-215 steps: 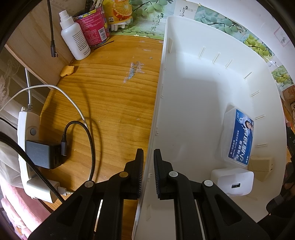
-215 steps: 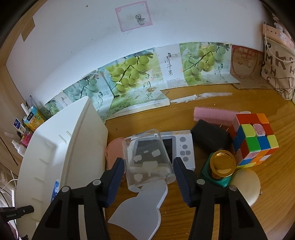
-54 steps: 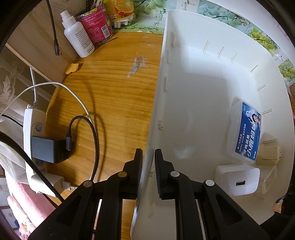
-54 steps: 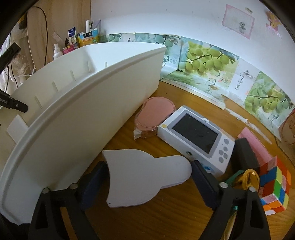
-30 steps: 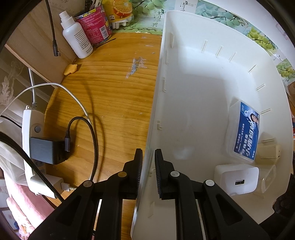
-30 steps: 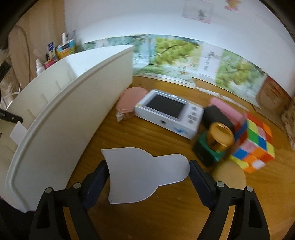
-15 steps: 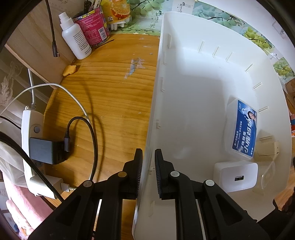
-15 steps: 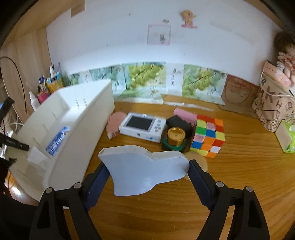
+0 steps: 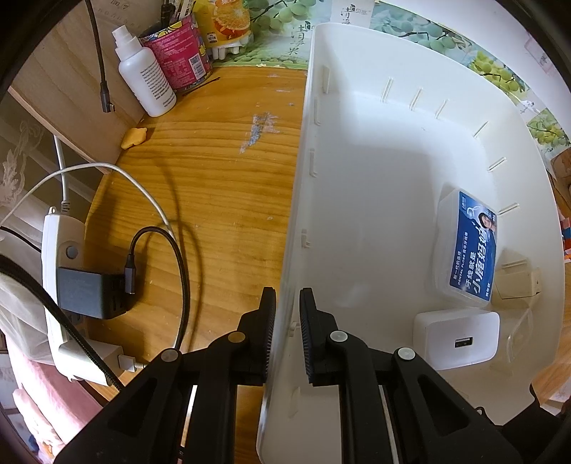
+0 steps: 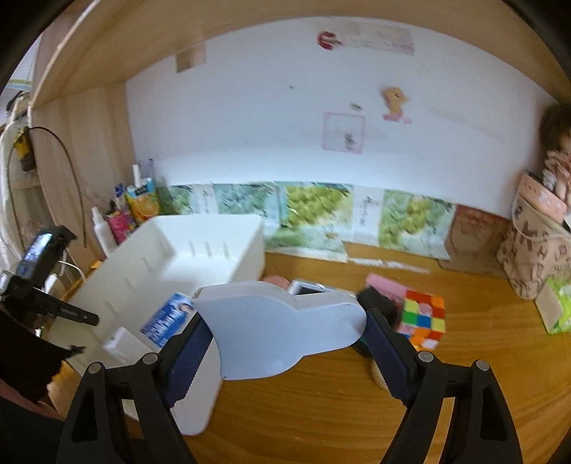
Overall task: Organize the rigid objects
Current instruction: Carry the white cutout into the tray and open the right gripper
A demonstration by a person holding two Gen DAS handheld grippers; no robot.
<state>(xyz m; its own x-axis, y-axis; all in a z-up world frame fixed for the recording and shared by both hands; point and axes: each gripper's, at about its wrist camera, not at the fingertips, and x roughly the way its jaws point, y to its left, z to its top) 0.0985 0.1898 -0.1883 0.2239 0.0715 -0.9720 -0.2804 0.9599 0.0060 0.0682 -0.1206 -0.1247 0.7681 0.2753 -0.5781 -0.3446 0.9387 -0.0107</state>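
My left gripper point(image 9: 287, 317) is shut on the near left wall of the white storage bin point(image 9: 374, 171), one finger inside and one outside. Inside the bin lie a dental floss box with a blue label point(image 9: 467, 250), a white USB charger point(image 9: 456, 339), a beige plug point(image 9: 517, 282) and a clear plastic case point(image 9: 517, 330). My right gripper point(image 10: 285, 342) is shut on a flat white bottle-shaped piece point(image 10: 282, 328), held in the air above the desk beside the bin point(image 10: 171, 275). A Rubik's cube point(image 10: 423, 317), a white handheld device point(image 10: 308, 288), a pink comb point(image 10: 387, 283) and a black block point(image 10: 376, 303) sit behind it.
Left of the bin lie a power strip point(image 9: 62, 285) with a black adapter point(image 9: 89, 292) and looped cables point(image 9: 175, 250). A white spray bottle point(image 9: 142, 76), red can point(image 9: 180, 57) and juice carton point(image 9: 223, 19) stand at the back. A patterned bag point(image 10: 531, 246) and tissue box point(image 10: 556, 303) stand far right.
My right gripper has lifted the white piece higher and tilted upward, so more wall shows and the bin sits lower left. The left gripper and bin have hardly moved.
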